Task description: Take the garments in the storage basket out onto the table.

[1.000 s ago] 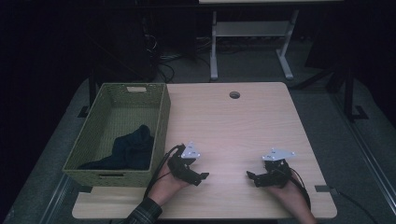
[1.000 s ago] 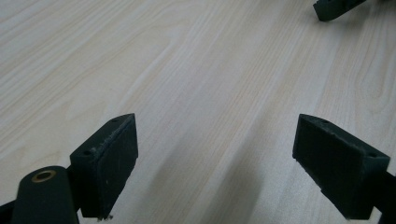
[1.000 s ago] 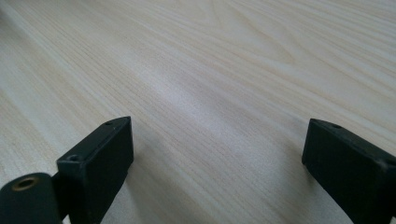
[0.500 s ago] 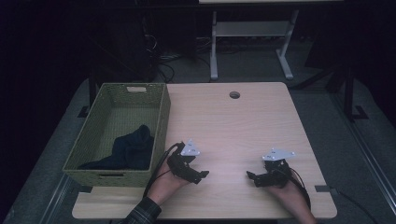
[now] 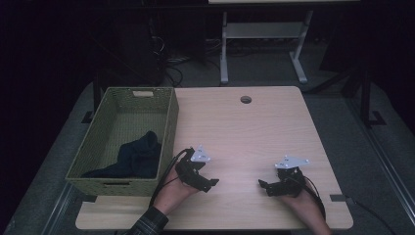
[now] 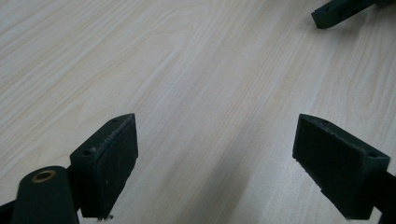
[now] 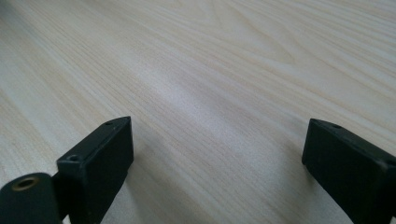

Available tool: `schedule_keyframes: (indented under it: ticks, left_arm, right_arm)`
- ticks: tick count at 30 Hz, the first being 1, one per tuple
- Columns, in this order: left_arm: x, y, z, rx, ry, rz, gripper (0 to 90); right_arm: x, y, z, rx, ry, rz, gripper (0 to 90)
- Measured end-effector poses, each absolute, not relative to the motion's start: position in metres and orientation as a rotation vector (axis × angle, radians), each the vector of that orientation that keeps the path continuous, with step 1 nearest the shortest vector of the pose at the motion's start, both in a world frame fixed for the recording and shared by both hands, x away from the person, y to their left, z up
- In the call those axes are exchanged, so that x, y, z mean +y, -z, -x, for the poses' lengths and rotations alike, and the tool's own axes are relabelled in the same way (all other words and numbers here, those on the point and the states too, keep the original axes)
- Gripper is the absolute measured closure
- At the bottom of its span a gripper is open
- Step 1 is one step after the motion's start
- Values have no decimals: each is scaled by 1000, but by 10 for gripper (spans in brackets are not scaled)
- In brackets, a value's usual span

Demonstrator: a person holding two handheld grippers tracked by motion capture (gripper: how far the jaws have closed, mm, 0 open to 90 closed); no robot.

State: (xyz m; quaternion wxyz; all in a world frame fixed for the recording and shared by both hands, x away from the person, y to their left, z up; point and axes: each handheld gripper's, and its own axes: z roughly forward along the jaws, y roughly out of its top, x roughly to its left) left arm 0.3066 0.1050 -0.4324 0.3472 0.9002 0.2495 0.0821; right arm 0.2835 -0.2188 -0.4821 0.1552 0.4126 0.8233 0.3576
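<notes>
Pale wood grain runs across the table [image 5: 254,132] where we rest both tools near its front edge, well apart from each other. Our left gripper [image 5: 211,184] lies just beside the woven basket [image 5: 169,127], its jaws spread wide with nothing between them; in the left gripper view [image 6: 215,163] we look along those two black jaws at bare wood, and a jaw tip of the other tool shows at the top right corner. Our right gripper [image 5: 262,185] sits low on the table's right half, its tips turned toward the left one; in the right gripper view [image 7: 215,163] its jaws also stand far apart over bare tabletop, pinching nothing. A dark cloth [image 5: 134,155] lies bunched inside the basket, at its near end, close to the wall on our left gripper's side. The basket stands along the table's left edge.
</notes>
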Motion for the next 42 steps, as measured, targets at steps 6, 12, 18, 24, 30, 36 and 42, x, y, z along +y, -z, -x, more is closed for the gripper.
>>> schedule_keyframes:
  ticks: [6,12,18,24,30,36,42]
  left_arm:
    - [106,427,-307,649,-203,-2333,138]
    - [105,423,-307,644,-198,-2349,138]
    - [105,418,-307,641,-192,-2354,138]
    - [105,410,-309,638,-179,-2355,140]
    - [103,404,-310,628,-174,-2361,140]
    - [102,399,-312,628,-157,-2357,140]
    - [102,391,-315,621,-159,-2347,143]
  right_arm:
    - [-219,482,-283,2358,-1025,-1182,85]
    - [-219,482,-284,2358,-1025,-1181,85]
    - [-219,482,-284,2358,-1024,-1181,85]
    - [-219,482,-284,2358,-1025,-1181,85]
    - [-219,482,-283,2358,-1025,-1182,86]
    - [-219,482,-283,2358,-1025,-1183,85]
    - [-219,482,-283,2358,-1025,-1182,85]
